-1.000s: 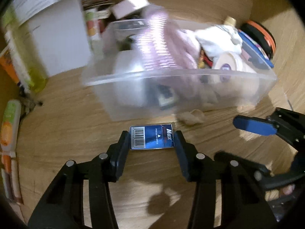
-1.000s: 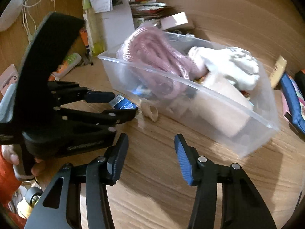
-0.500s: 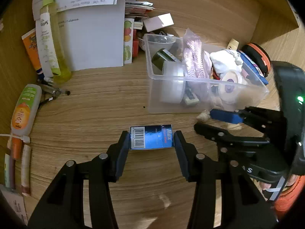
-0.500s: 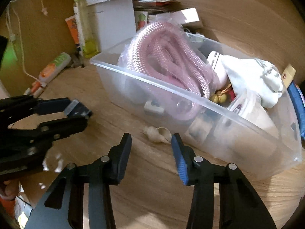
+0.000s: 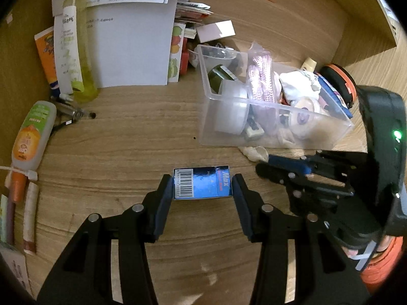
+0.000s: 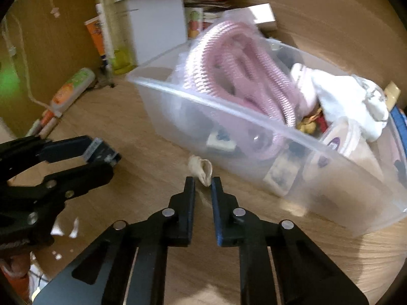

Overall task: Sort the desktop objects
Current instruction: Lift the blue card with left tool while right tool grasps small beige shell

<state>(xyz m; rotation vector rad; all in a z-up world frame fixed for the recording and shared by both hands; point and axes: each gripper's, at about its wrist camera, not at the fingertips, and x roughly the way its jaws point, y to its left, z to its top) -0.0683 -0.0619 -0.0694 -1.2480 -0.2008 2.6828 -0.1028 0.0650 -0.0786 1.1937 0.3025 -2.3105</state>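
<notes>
Left gripper (image 5: 202, 185) pinches the blue box (image 5: 202, 183), lifted for binning; right gripper (image 6: 203, 181), fingers nearly together, nips the shell (image 6: 201, 169). Both likely belong in the bin (image 6: 254, 119).

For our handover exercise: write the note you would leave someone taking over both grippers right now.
Left gripper: shut on the blue box, held above the desk.
Right gripper: fingers nearly closed around the pale shell, which lies on the desk beside the clear bin; a firm grip cannot be confirmed.
Done: the bin already holds a pink cord, white cloth and tape rolls.
Left: bin the box and shell; tubes and bottles at the desk's left edge remain unsorted.
</notes>
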